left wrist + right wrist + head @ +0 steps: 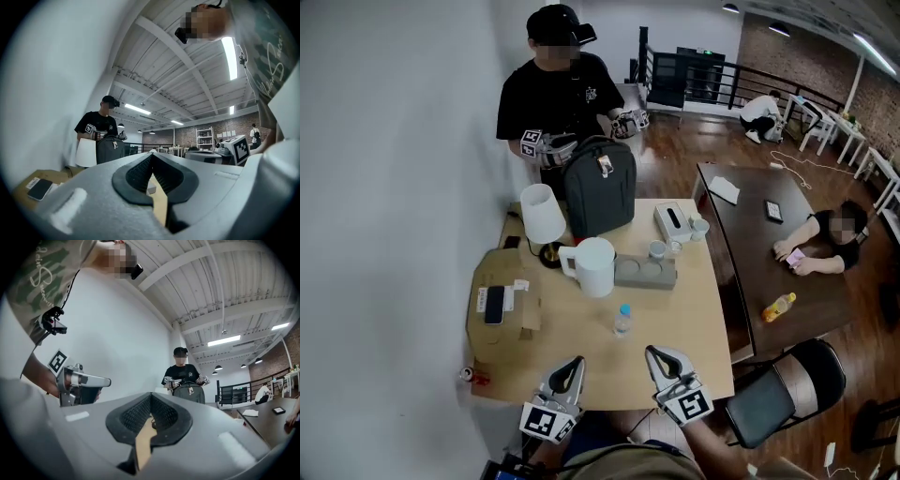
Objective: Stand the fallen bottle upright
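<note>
Right, your small clear bottle (622, 320) with the blue cap is standing upright on the light wooden table (694, 319), in the near middle, apart from the things beyond it. Your left gripper (574, 362) sits at the near edge, left of the bottle, its jaws pressed together with nothing between them. Your right gripper (656, 353) is level with it on the right, jaws likewise closed and empty. The bottle stands a little farther in than both tips, roughly between them, touching neither.

Beyond it, a white jug (595, 267) stands just left of a grey tray (645, 274) with round wells. Far left there's a white lamp (542, 214). A dark backpack (600, 186) stands upright at the far edge, and behind it a person (558, 89) in a black shirt holds a pair of grippers. A white tissue box (672, 223) lies to the backpack's right.

Off to the right, on the dark table (741, 244), a yellow bottle (779, 307) lies on its side towards the near end.
</note>
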Motion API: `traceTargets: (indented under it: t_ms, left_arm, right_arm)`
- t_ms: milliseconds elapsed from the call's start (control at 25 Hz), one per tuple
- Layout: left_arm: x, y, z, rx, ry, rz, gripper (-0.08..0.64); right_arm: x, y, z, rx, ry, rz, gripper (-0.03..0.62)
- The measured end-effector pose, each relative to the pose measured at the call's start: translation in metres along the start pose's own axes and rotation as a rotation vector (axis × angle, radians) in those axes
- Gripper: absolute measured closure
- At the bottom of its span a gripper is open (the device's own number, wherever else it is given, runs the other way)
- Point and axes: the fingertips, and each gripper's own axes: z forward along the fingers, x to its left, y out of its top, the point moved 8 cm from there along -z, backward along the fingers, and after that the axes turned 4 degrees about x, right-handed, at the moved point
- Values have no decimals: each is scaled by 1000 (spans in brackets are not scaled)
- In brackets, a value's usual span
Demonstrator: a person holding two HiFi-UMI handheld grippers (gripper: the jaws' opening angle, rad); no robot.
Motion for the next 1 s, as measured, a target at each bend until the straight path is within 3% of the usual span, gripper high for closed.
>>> traceTargets:
  t_ms: [280, 440, 640, 1000]
  left_arm:
    - [-95, -17, -36, 33, 50, -11, 558]
    - [-135, -18, -46, 29, 69, 2, 558]
    - [-155, 6, -49, 20, 35, 27, 558]
    - [-161, 20, -56, -36, -46, 59, 558]
  right_arm:
    - [12, -16, -90, 4, 36, 24, 591]
    - [7, -19, -130, 82, 23, 56, 591]
    - [6, 10, -148, 21, 11, 119, 591]
    - [29, 38, -157, -41, 5, 26, 591]
